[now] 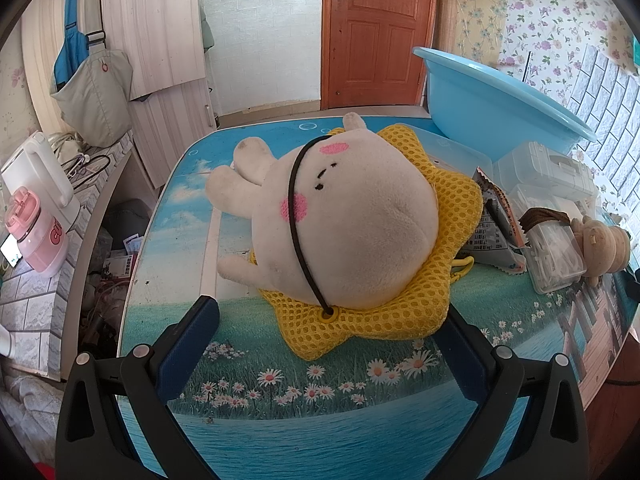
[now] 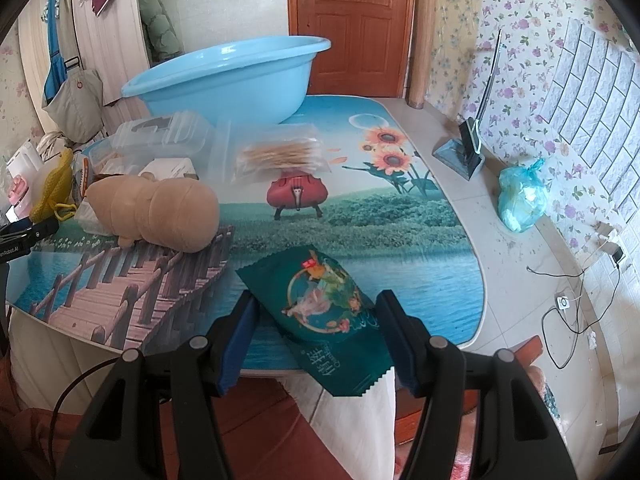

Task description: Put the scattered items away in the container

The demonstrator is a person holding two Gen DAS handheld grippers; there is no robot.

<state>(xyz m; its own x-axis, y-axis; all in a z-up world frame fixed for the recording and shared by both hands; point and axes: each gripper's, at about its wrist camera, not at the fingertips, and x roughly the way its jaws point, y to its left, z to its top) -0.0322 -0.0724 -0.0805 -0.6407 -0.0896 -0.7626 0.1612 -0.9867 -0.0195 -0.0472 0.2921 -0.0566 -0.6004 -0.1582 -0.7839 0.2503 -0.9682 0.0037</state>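
A white plush toy point(image 1: 340, 220) with pink cheeks lies on a yellow mesh star cushion point(image 1: 360, 320) on the table. My left gripper point(image 1: 332, 316) is open, its fingers on either side of the cushion's near edge, holding nothing. The blue basin point(image 1: 492, 104) stands at the back right; it also shows in the right wrist view point(image 2: 228, 76). My right gripper point(image 2: 316, 308) is open around a green snack packet point(image 2: 324, 312) at the table's front edge; the pads stand apart from it. A tan plush toy point(image 2: 156, 212) lies left of it.
Clear plastic boxes point(image 2: 160, 136), a bag of sticks point(image 2: 280, 156) and a snack packet point(image 1: 500, 232) lie near the basin. A kettle point(image 1: 36, 176) and pink bottle point(image 1: 36, 240) stand on the left counter. A blue plastic bag point(image 2: 522, 196) and cables lie on the floor at right.
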